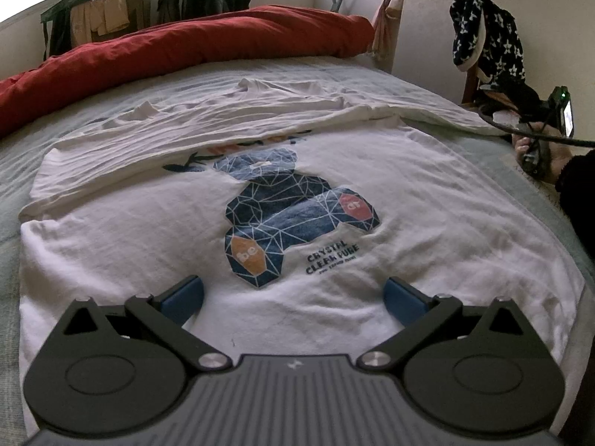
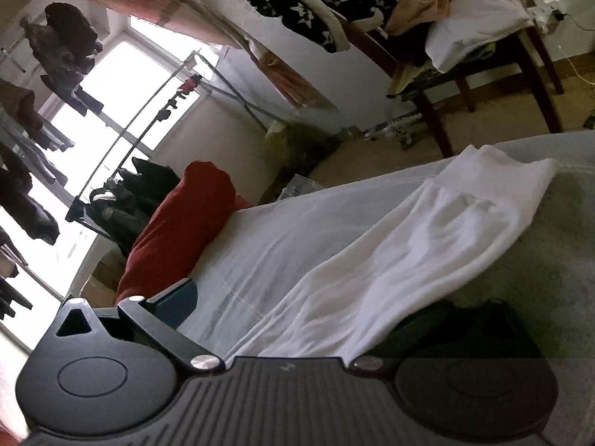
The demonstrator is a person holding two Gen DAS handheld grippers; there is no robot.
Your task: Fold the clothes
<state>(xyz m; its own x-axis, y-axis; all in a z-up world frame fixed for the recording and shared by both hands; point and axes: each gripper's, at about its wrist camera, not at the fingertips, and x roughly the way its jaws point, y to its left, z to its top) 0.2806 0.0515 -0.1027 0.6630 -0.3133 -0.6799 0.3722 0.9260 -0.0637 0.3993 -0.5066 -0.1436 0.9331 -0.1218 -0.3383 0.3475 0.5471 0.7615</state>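
Observation:
A white T-shirt [image 1: 130,245] with a blue geometric bear print [image 1: 293,215] lies flat on the bed, and its far part is folded over toward me [image 1: 230,119]. My left gripper [image 1: 293,299] hovers open over the near part of the shirt, nothing between its blue pads. At the bed's right edge a hand holds my right gripper [image 1: 539,148]. In the right wrist view the right gripper [image 2: 308,312] is tilted and its jaws stand wide apart. White shirt fabric [image 2: 409,241] runs between them and drapes over the right finger, hiding it. The left fingertip [image 2: 178,303] is bare.
A rolled red duvet [image 1: 186,44] lies along the far side of the bed, on a pale sheet [image 1: 55,148]. A wooden chair [image 2: 539,74] beside the bed carries a star-patterned dark garment [image 1: 483,37] and piled clothes. A drying rack [image 2: 148,130] with dark clothes stands by the window.

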